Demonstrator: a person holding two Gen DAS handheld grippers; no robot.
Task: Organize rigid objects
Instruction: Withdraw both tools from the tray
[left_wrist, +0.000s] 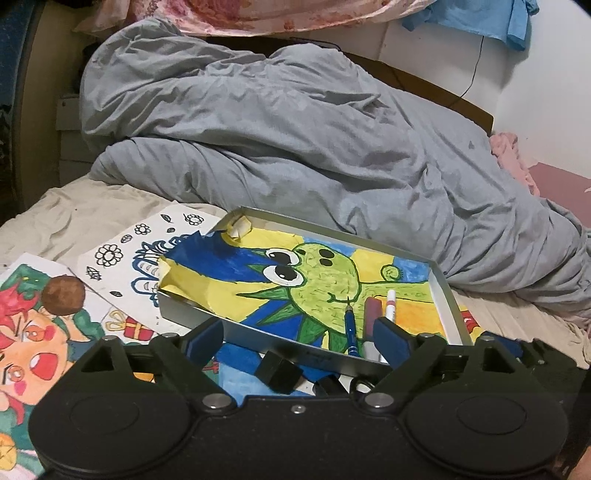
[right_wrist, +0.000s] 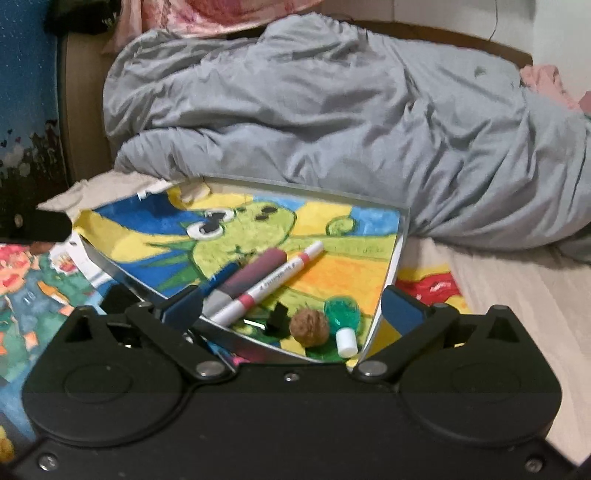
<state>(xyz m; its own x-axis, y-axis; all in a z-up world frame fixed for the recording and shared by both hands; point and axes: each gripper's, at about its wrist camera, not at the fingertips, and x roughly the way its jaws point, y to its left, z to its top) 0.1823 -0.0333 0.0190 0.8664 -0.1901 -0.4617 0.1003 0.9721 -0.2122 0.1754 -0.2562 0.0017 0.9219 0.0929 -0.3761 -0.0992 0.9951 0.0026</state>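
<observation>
The left gripper (left_wrist: 299, 332) stands with its jaws spread wide and nothing between the pads, its fingertips reaching over the near rim of a shallow metal tray (left_wrist: 448, 295). Just ahead of its right finger lie a blue pen (left_wrist: 351, 325), a maroon marker (left_wrist: 371, 317) and a white marker (left_wrist: 388, 306), side by side on the frog drawing (left_wrist: 321, 280) that lines the tray. Below the near rim, between the fingers, sits a small black block (left_wrist: 279, 371). Off to the left, drawings lie on the bed, and a brown walnut (left_wrist: 63, 295) rests on one of them. The right gripper (right_wrist: 295, 306) is likewise spread wide and holds nothing. Between its fingers, inside the tray's near corner, sit another walnut (right_wrist: 309, 326) and a green bottle with a white cap (right_wrist: 341, 310), close together; whether they touch is unclear. Beyond the tray a rumpled grey duvet (right_wrist: 332, 110) fills the bed.
</observation>
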